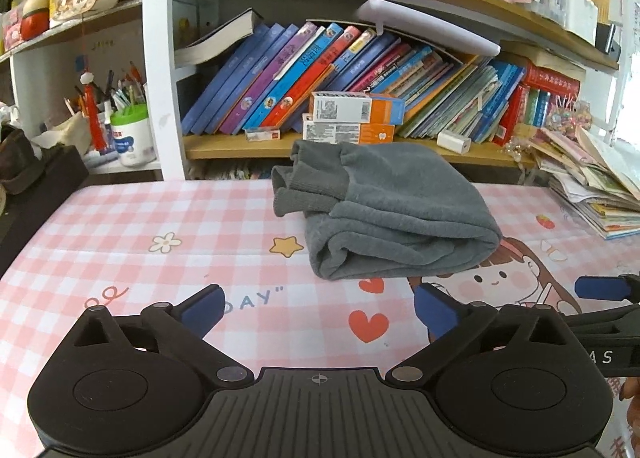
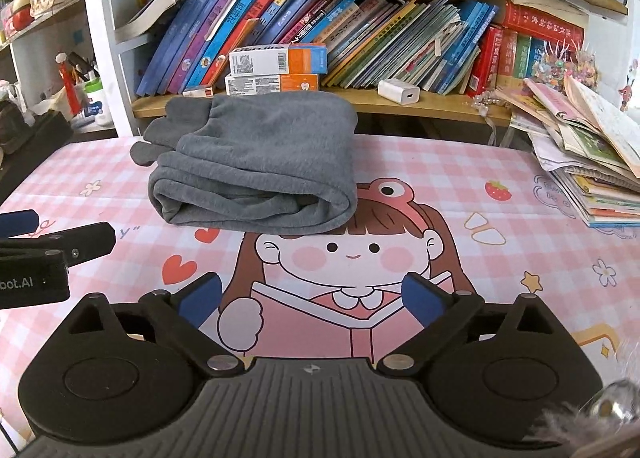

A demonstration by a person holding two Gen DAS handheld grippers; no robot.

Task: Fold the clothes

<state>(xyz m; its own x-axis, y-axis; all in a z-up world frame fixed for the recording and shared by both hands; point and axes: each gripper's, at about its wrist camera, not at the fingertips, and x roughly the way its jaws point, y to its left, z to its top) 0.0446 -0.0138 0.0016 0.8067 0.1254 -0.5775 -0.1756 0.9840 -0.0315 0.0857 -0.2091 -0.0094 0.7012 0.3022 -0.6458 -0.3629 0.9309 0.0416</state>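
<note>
Left gripper and right gripper: jaws spread wide, nothing gripped; folded grey garment untouched on the tablecloth.

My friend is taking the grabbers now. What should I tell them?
Left gripper: open, holding nothing, above the pink checked table cover.
Right gripper: open, holding nothing, also back from the clothes.
Grey garment: folded into a thick bundle at the far side of the table, in front of the bookshelf, ribbed cuffs sticking out on its left.
Done: this piece looks folded and let go.
Left: maybe tuck in the cuffs; no other clothes are in view.
</note>
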